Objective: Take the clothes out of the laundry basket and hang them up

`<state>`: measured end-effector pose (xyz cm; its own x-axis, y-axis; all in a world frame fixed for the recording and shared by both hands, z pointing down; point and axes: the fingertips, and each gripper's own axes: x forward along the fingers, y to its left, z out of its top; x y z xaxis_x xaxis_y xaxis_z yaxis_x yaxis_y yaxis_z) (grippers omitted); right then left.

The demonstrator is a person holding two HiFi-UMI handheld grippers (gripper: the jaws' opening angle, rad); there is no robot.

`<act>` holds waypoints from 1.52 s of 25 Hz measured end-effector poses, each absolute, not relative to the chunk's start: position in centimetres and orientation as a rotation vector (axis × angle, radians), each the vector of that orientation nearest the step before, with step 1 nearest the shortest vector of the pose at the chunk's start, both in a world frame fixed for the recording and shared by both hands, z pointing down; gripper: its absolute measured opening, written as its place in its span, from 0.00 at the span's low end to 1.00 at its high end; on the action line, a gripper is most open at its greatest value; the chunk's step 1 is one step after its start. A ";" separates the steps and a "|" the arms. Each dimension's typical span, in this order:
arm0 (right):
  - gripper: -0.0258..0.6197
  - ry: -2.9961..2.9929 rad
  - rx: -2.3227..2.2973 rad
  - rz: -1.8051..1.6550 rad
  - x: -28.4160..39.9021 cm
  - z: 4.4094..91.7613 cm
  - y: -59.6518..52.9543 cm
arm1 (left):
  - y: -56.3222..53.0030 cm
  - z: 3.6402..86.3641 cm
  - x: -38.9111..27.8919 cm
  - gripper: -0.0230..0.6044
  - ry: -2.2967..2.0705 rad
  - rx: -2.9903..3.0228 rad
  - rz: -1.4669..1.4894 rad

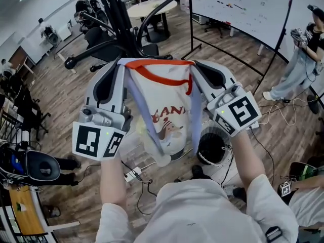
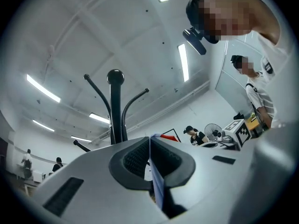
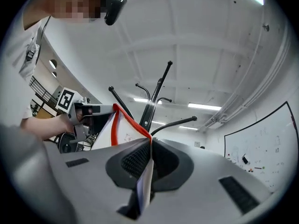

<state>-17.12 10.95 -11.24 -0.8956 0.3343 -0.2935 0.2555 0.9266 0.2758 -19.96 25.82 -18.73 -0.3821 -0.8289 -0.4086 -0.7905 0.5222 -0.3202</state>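
Note:
A white sleeveless top [image 1: 167, 105] with a red neckline and a printed front hangs spread between my two grippers, above the wooden floor. My left gripper [image 1: 117, 67] is shut on its left shoulder strap; in the left gripper view the fabric [image 2: 158, 190] runs pinched between the pads of the left gripper [image 2: 150, 141]. My right gripper [image 1: 200, 67] is shut on the other strap, and in its own view the right gripper [image 3: 151, 143] pinches the red-edged cloth [image 3: 122, 134]. A black coat stand [image 1: 119, 19] with curved arms rises just beyond the top.
A dark round container [image 1: 212, 147] stands on the floor below my right hand. A power strip and cables [image 1: 132, 174] lie near my feet. A whiteboard [image 1: 243, 4] and a standing person [image 1: 298, 59] are at the right, with office chairs [image 1: 88, 9] at the left.

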 end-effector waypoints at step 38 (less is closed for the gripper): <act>0.07 2.466 1.028 0.437 -29.2 -14.9 13.5 | 27.7 -15.0 -26.3 0.07 2.535 -0.809 -0.217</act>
